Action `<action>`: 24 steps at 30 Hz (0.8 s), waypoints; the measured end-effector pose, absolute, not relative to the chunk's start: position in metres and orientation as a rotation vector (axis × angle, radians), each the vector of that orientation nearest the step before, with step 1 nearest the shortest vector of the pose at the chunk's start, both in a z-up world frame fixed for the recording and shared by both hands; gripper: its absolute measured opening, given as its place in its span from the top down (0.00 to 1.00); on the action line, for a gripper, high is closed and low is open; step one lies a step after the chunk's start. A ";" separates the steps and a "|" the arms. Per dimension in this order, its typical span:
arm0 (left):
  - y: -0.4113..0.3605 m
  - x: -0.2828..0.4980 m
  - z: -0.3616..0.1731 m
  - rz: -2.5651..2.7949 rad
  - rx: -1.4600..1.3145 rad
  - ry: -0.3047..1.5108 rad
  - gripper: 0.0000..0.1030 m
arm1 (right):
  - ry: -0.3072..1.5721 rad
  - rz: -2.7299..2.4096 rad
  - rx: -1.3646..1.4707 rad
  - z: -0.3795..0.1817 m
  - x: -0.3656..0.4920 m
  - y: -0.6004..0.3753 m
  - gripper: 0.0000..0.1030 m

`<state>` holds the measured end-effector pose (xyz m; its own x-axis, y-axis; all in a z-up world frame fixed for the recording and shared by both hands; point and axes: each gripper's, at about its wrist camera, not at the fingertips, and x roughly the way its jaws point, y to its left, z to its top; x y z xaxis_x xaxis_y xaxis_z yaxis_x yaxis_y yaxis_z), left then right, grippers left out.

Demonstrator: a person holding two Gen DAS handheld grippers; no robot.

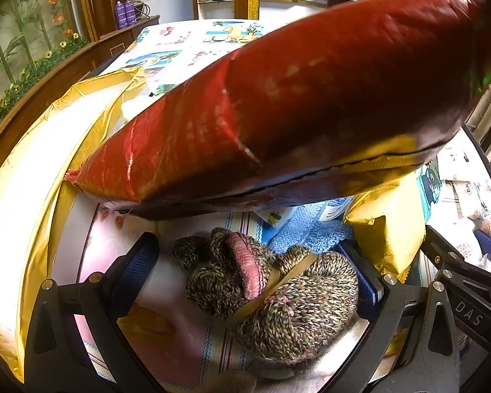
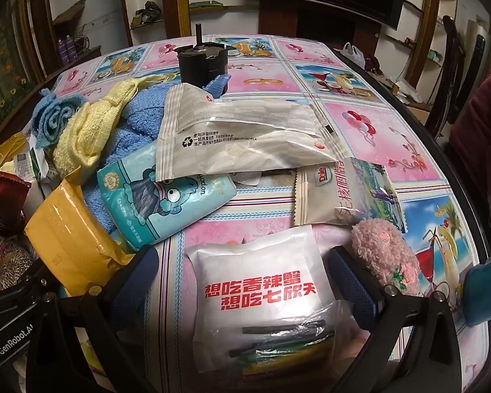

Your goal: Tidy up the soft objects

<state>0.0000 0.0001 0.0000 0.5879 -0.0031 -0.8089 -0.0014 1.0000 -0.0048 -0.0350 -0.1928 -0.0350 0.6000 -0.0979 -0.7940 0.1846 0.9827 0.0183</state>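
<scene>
Two views split the clutter between them. Only the left wrist view shows the big red foil pouch (image 1: 294,98), which fills the space above and ahead of the left tool (image 1: 255,281), and the one brown marled knitted bundle with a pink rib band (image 1: 271,291) lying between that tool's spread, released fingers; whether they touch it cannot be told. Gold foil (image 1: 32,196) rims the far left.

Only the right wrist view shows the open patterned tabletop (image 2: 376,137). The right tool (image 2: 245,288) is likewise released, one white packet with red lettering (image 2: 258,281) lying between its fingers with a clear bag of pens (image 2: 284,344) on it. Just right of it lies one pink fluffy plush (image 2: 386,255). Ahead sit one Dole snack sachet (image 2: 337,193), one long white wrapper (image 2: 245,137), one teal cartoon tissue pack (image 2: 167,196), one mustard-yellow packet (image 2: 72,232), blue towels (image 2: 134,111), one pale yellow cloth (image 2: 85,131) and one black cylindrical part (image 2: 203,62).

Free room lies ahead and right; the dark tabletop edge curves down the right side.
</scene>
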 end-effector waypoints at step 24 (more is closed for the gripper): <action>0.000 -0.023 0.001 0.049 -0.025 0.943 0.00 | 0.912 -0.287 0.166 -0.035 -0.037 -0.188 0.00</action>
